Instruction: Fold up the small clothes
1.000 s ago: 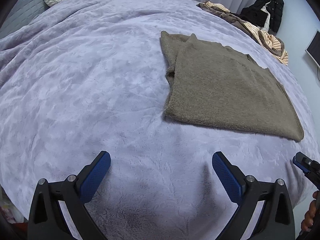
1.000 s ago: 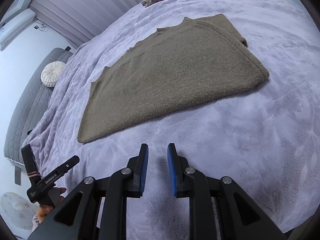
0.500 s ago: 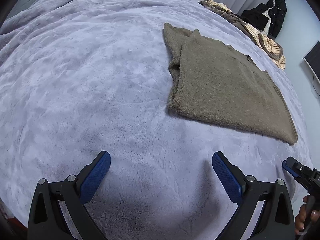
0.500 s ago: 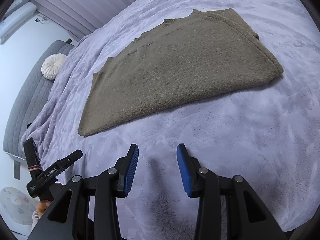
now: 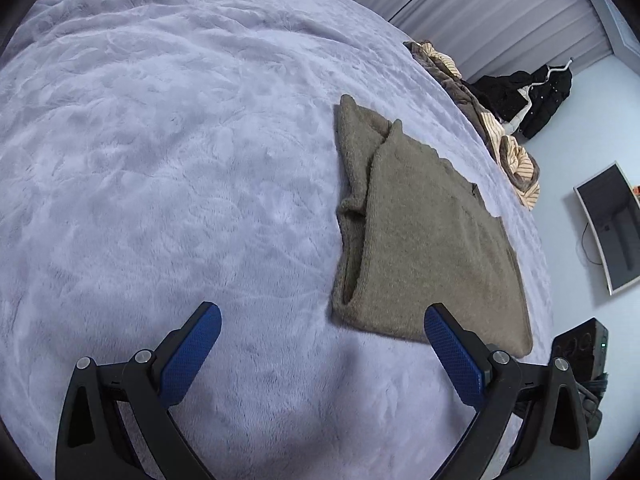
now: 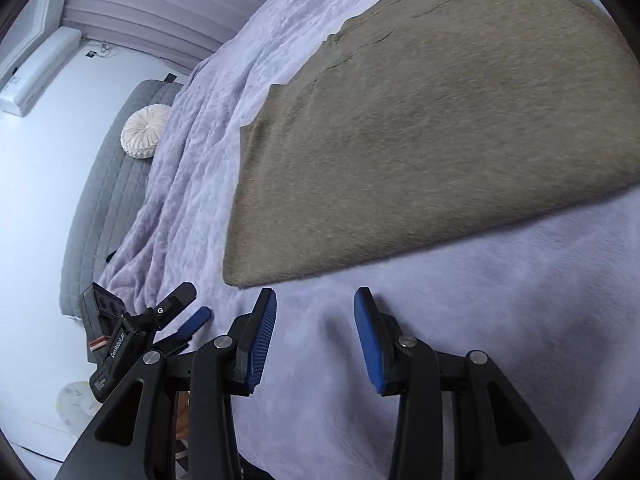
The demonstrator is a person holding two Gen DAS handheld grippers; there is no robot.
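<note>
Left wrist view: left hand-held gripper (image 5: 322,330) gapes wide, empty, near the half-folded fuzzy olive-brown sweater (image 5: 432,240) on the lilac plush bed cover (image 5: 160,160); clothes pile (image 5: 500,136) beyond. Right wrist view: right hand-held gripper (image 6: 315,312), jaws just opened partway, empty, just short of the hem corner; likely the next grasp. Grey curtains (image 6: 160,20) behind.

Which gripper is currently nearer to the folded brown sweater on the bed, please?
Right. The right gripper sits just short of the brown sweater, near its corner, open and empty. The left gripper is open beside its other near corner, mostly over bare blanket.
</note>
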